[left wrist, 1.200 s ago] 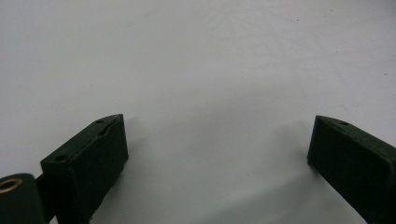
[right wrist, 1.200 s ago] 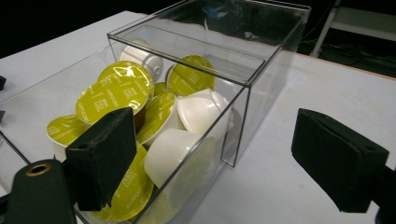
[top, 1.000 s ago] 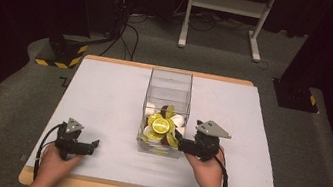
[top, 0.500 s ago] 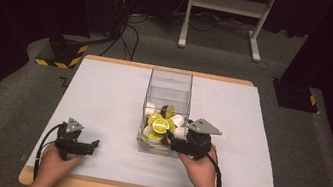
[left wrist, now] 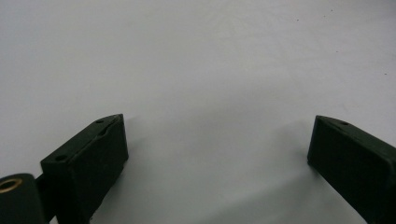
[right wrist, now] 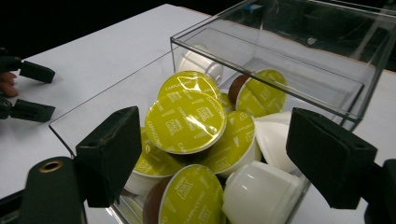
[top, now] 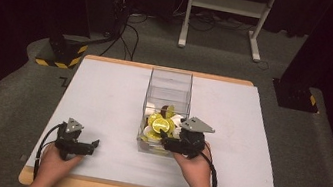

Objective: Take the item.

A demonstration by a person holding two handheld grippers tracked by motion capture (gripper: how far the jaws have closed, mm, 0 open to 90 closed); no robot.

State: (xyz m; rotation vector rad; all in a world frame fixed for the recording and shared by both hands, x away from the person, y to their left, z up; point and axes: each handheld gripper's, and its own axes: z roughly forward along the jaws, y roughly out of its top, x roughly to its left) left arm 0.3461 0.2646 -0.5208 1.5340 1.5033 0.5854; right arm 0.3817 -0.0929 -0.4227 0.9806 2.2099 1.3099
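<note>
Yellow-lidded capsules [right wrist: 186, 122] sit between the right gripper's [right wrist: 219, 154] spread jaws; left gripper [top: 76, 144] rests agape on the table [top: 103, 98].

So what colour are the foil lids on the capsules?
Yellow-green foil lids with small printed text, best in the right gripper view.

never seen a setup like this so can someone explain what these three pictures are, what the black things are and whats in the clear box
No robot here: a person holds a hand-held two-jaw tool in each hand. The high view looks down on the white table. The other two pictures come from cameras riding on the tools, looking along their black jaws.

The left gripper rests low over bare table, jaws wide apart, holding nothing.

The right gripper is at the near end of the clear plastic box, jaws open on either side of a coffee capsule with a yellow-green foil lid, not yet closed on it. The box holds a pile of such capsules, some brown, some white.
</note>
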